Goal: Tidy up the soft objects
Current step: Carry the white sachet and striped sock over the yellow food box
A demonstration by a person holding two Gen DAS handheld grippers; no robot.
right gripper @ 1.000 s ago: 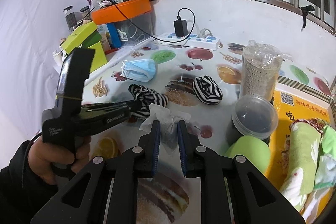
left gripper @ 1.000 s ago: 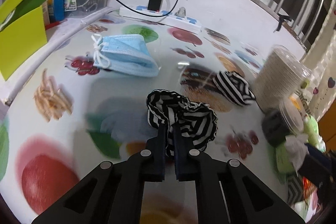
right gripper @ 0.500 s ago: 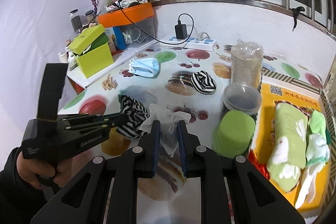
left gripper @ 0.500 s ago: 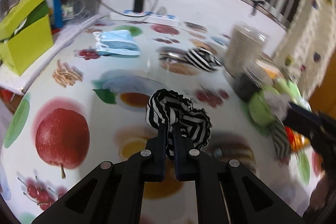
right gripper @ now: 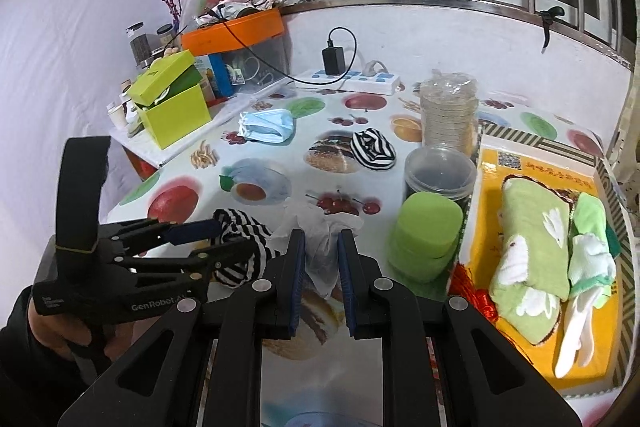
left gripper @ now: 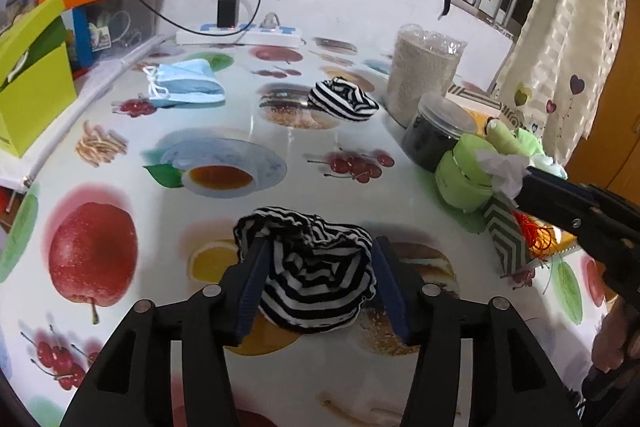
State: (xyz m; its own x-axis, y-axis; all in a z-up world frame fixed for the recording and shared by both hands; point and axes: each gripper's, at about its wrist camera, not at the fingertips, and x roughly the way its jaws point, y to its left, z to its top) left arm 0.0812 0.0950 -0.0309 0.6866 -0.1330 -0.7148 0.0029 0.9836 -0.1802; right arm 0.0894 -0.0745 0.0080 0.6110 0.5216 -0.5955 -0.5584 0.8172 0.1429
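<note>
A black-and-white striped cloth (left gripper: 316,279) lies bunched between the jaws of my left gripper (left gripper: 318,247). The jaws are opening and stand wide, no longer pinching the cloth, which seems to rest on the fruit-print table (left gripper: 120,155). In the right wrist view the left gripper (right gripper: 232,239) is low on the left beside the same cloth (right gripper: 240,223). My right gripper (right gripper: 322,237) is shut on a crumpled white tissue (right gripper: 320,223) above the table. A second striped cloth (left gripper: 344,101) and a blue face mask (left gripper: 188,87) lie farther back.
A yellow tray (right gripper: 540,147) at the right holds green towels (right gripper: 532,239) and socks. Beside it stand a green sponge stack (right gripper: 428,231), a clear jar (right gripper: 440,171) and wrapped cups (right gripper: 448,115). A lime box (right gripper: 172,115) and a power strip (right gripper: 352,79) line the back.
The left gripper's jaws went from shut on the striped cloth to wide apart, and the cloth spread out between them. Both grippers drew back toward the table's near side.
</note>
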